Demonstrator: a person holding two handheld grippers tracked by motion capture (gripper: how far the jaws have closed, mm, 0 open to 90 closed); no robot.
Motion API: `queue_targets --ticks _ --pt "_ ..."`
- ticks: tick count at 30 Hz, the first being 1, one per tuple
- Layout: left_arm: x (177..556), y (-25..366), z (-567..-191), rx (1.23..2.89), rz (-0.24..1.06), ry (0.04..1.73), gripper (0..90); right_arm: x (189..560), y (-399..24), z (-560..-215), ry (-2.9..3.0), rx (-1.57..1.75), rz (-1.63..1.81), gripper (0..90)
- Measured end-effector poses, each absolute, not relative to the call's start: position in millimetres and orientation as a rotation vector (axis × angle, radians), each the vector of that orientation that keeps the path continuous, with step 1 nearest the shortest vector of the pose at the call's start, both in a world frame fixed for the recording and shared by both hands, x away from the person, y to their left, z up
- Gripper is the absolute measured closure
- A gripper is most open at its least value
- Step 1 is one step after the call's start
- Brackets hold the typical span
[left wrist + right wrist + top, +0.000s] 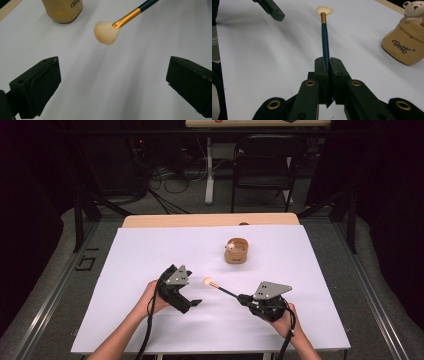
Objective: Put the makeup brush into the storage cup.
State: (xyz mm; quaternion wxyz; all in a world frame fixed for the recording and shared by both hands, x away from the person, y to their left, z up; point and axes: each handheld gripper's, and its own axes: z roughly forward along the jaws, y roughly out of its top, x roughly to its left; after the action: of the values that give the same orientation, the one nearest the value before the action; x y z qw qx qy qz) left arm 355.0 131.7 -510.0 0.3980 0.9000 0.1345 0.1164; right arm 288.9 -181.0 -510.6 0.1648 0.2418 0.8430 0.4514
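**Brush held at handle end; free gripper standing open nearby**

Item under inspection: a makeup brush (325,37) with a dark teal handle, a gold ferrule and a pale fan of bristles.

Location and grip. The right gripper (328,75) is clenched on the rear end of the handle, its jaws pressed flat against both sides of the shaft. The whole length of the brush projects straight ahead of that gripper, clear of the white worktop (150,255) as far as the high view suggests, though contact at the bristle tip cannot be ruled out.

Orientation. The long axis runs in line with the right gripper's jaws, bristles at the far end. The head points toward the left gripper (187,304), whose jaws stand wide apart with nothing between them; in its own view the bristles (106,32) lie just ahead of and between its jaws.

Handling assessment. Judged light and slender. The handle looks rigid and smooth, so likely to slip or pivot under a loose hold. The bristles are soft and will splay or deform if pinched. The recommended second hold is on the handle just behind the ferrule, never on the fan.

Also noted: a tan bear-topped pot (236,251) stands well beyond both grippers, to the right gripper's forward right.
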Motion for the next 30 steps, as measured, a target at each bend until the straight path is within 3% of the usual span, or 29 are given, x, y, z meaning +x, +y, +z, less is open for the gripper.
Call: queue_targets --ticks 18,30 --pt "351.1 135.1 -505.4 2.151 0.384 0.398 0.0 284.5 -176.4 -509.4 2.285 0.725 1.392 85.0" --pt "354.1 137.3 -505.1 2.062 0.28 0.444 0.0 283.5 -170.2 -509.0 2.184 0.747 1.485 85.0"
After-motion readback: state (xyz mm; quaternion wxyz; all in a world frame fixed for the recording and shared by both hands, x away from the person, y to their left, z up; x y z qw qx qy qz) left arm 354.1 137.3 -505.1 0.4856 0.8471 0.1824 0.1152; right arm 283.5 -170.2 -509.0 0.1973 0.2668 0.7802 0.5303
